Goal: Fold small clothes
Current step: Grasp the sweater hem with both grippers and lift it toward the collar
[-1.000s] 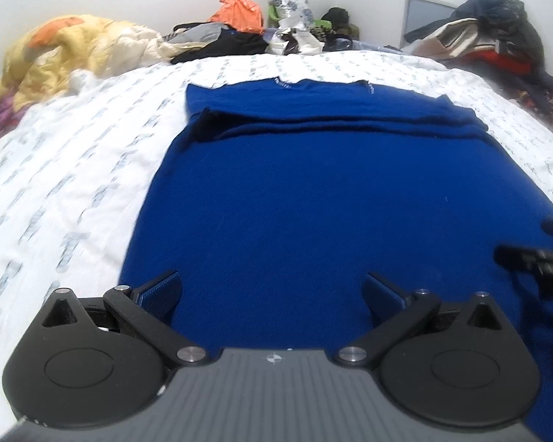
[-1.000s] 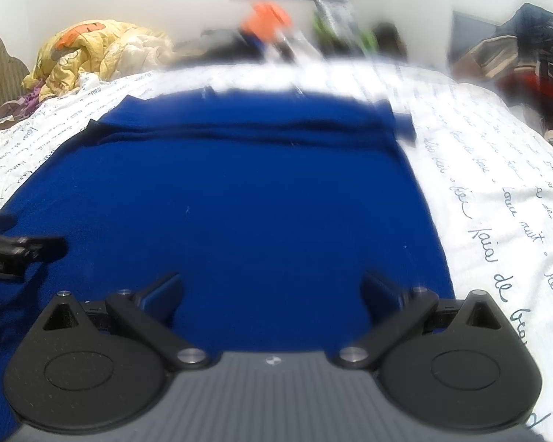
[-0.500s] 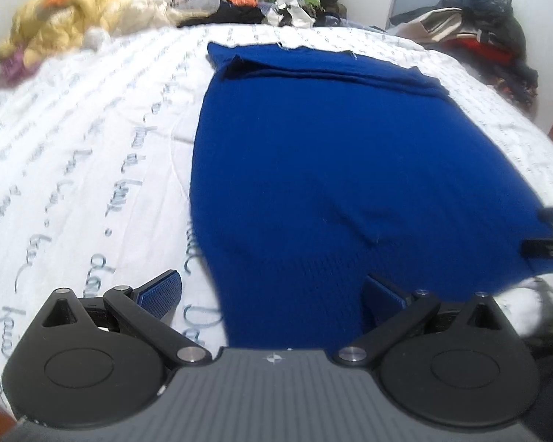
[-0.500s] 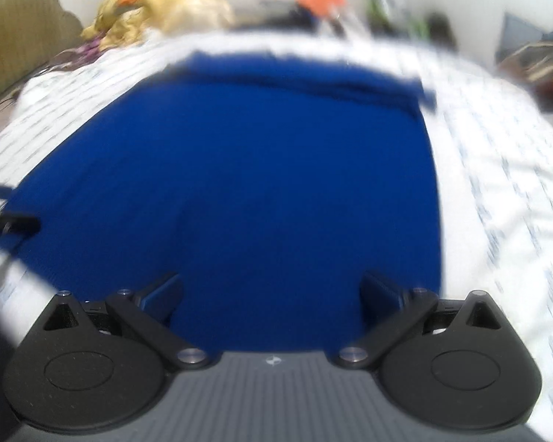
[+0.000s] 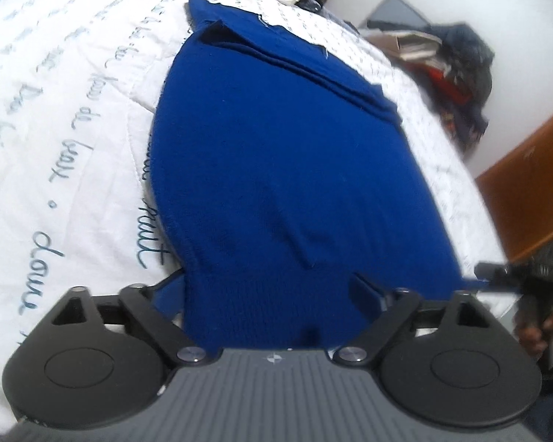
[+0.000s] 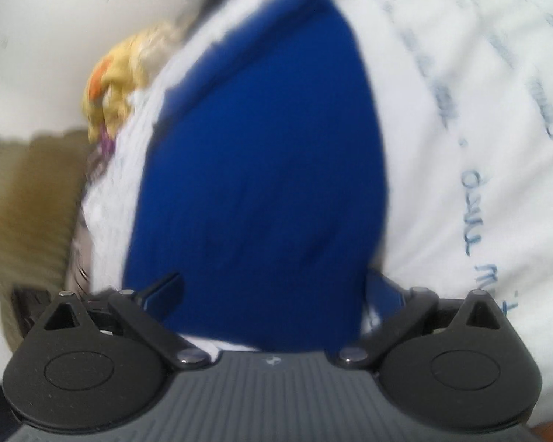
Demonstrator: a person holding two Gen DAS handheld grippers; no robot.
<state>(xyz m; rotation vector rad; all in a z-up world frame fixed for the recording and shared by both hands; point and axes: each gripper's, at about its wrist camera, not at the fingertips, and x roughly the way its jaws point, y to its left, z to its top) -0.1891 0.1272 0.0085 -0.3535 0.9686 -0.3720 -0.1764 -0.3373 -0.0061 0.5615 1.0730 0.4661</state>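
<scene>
Bed [image 5: 73, 118]: a white cover with blue script is lying under everything; it is soft and is likely giving way under any downward push.

Garment [image 5: 276, 169]: a blue knit is lying spread flat on the bed, its far end already doubled over into a band, its near hem sitting right at both tools. It is looking light, limp and somewhat thick, so it is probably draping and sagging rather than keeping a shape, and is unlikely to be slipping on the cover.

Fold band [image 5: 295, 59]: layered cloth is running across the far end, edges roughly lined up.

Near hem [image 5: 261, 316]: this is seeming the place to take hold, one corner for each tool, pinching through the full thickness so the layers are lifting together.

Left gripper [image 5: 269, 294]: its jaws have just been closing a little but are standing wide, straddling the hem's left corner; cloth is lying between them, not pinched.

Right gripper [image 6: 272, 291]: jaws have likewise just been narrowing slightly, standing wide over the hem's right corner in a blurred view; nothing is being held.

Risk: a shallow pinch is likely catching the cover as well.
</scene>
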